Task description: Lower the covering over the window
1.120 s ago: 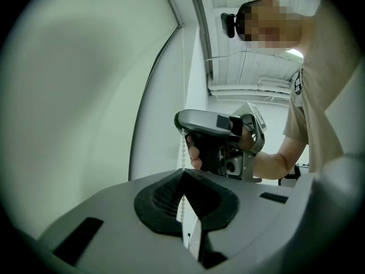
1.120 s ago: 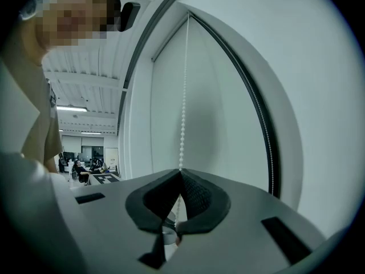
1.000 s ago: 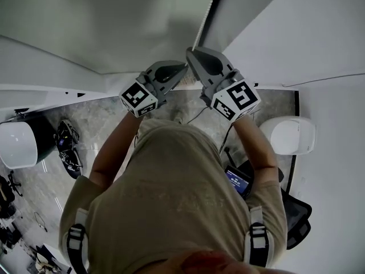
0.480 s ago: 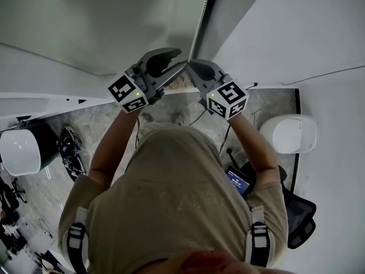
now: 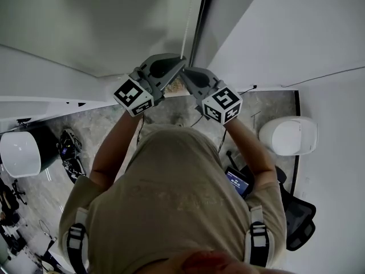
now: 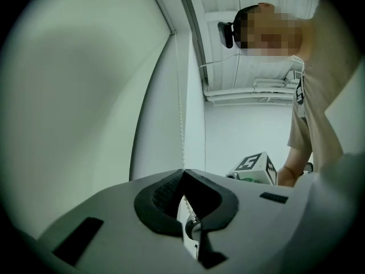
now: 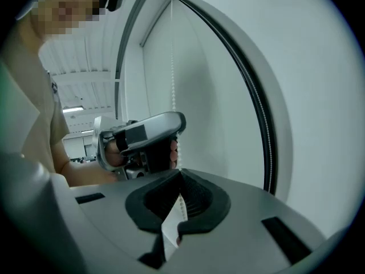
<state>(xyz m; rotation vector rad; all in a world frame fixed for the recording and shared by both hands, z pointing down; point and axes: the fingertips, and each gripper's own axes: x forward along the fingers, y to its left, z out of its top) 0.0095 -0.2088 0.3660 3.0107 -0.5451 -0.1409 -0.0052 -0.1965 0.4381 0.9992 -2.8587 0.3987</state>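
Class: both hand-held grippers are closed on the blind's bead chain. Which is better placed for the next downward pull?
Probably left. The left hand-held gripper clamps the bead chain above the right hand-held gripper, so it likely has more room to travel down.

The bead chain [image 5: 186, 27] leaves the top edge; the left gripper [image 5: 179, 63] hides its lower part.

A grey marbled stone floor [image 5: 85, 124] spreads from 9 o'clock to the centre. A plain white wall [image 5: 296, 33] fills 1 to 3 o'clock, with a dark vertical window frame [image 5: 201, 16] at 12. A white rounded chair [image 5: 288, 136] sits at 3 o'clock, a black office chair [image 5: 299, 221] at 4, and another white rounded shell [image 5: 20, 153] at 9.
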